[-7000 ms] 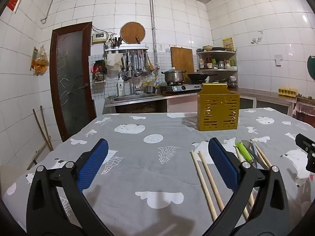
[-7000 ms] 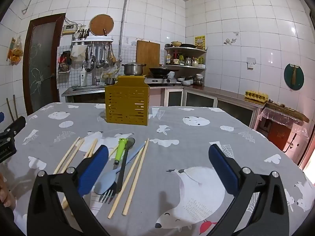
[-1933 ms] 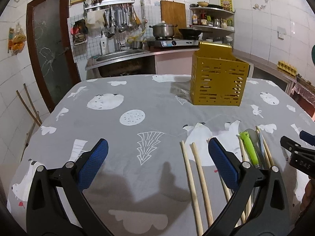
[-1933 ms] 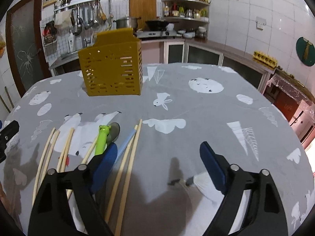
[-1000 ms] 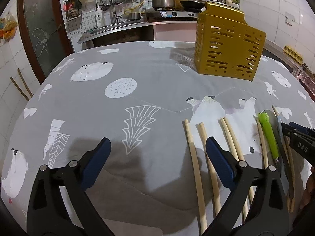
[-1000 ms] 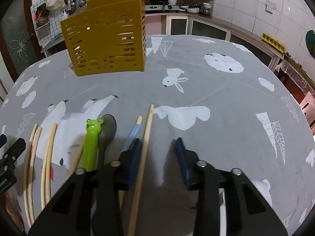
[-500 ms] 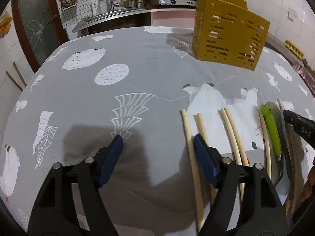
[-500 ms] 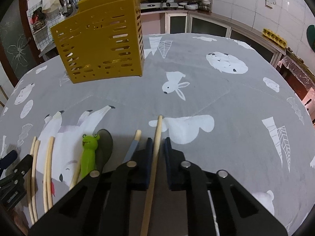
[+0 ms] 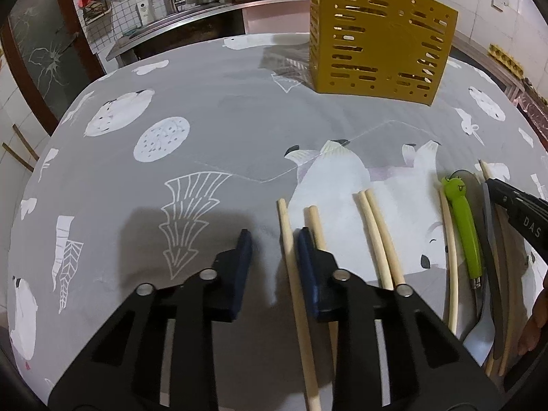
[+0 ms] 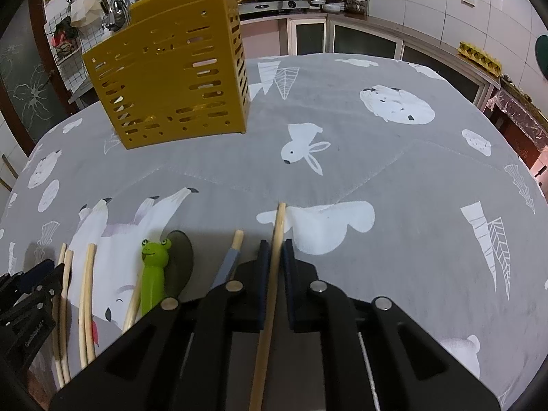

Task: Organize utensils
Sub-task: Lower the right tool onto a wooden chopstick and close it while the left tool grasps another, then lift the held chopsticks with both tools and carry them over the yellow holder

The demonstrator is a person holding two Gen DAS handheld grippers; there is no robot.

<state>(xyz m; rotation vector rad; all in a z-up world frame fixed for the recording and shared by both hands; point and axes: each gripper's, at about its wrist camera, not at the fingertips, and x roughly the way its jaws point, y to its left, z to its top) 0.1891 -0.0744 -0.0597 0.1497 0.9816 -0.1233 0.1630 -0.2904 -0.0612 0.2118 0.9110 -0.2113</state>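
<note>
Several wooden chopsticks lie side by side on the grey patterned tablecloth (image 9: 212,130). My left gripper (image 9: 274,236) is low over the leftmost chopstick (image 9: 287,229). Its jaws are closing with that stick between them, close to the right pad, and a gap still shows on the left. My right gripper (image 10: 275,243) is shut on the rightmost chopstick (image 10: 278,222), whose tip sticks out ahead of the pads. A green frog-handled utensil (image 10: 154,274) and a blue-handled fork (image 9: 479,328) lie between the two grippers. The yellow slotted utensil holder (image 10: 171,78) stands upright farther back.
The right gripper's black finger (image 9: 513,202) shows at the right edge of the left wrist view, with part of a hand below it. Behind the table are a kitchen counter with a sink (image 9: 178,24), a stove and wall shelves. A door (image 9: 30,51) is at the left.
My left gripper's jaws have narrowed from wide to close around the leftmost chopstick and come lower. My right gripper's jaws have shut onto the rightmost chopstick.
</note>
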